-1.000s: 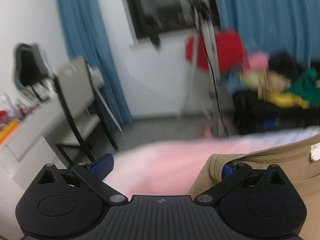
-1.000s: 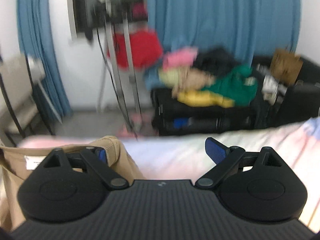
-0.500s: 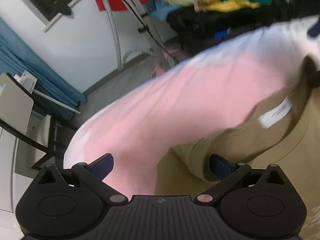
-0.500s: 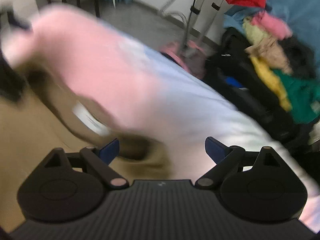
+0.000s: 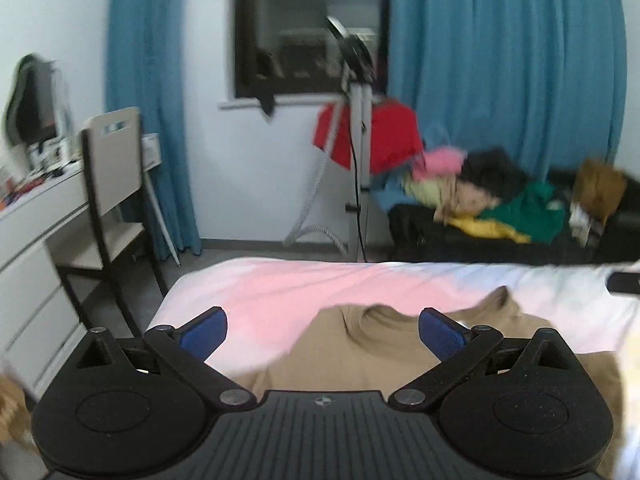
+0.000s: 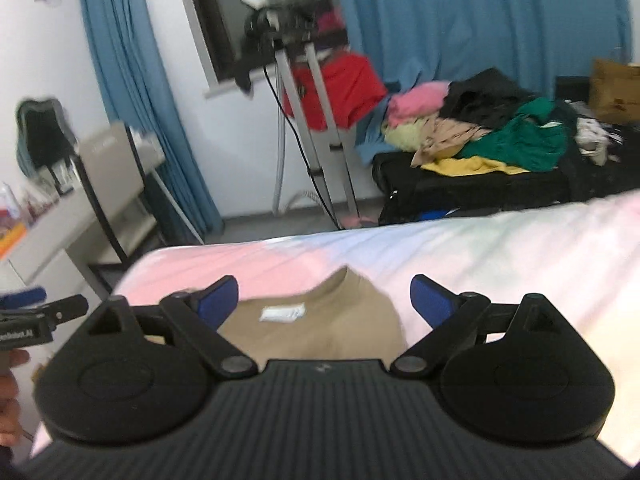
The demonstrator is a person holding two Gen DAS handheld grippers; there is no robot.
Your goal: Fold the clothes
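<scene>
Tan shirt (image 5: 360, 356) is laid on the bed (image 5: 280, 292), collar end toward the far edge, white neck label (image 6: 282, 314) facing up; collar area looks rumpled. Left hand-held gripper (image 5: 322, 330) is spread wide over the collar, nothing pinched. Right hand-held gripper (image 6: 324, 300) is likewise spread above the label, nothing held. Step is judged as lay-out or between folds; how many folds are in cannot be told, since most of the shirt is hidden. Any further fold would call for both shoulder edges to be pinched evenly. Unsorted clothes pile (image 6: 480, 136) is seen behind.
</scene>
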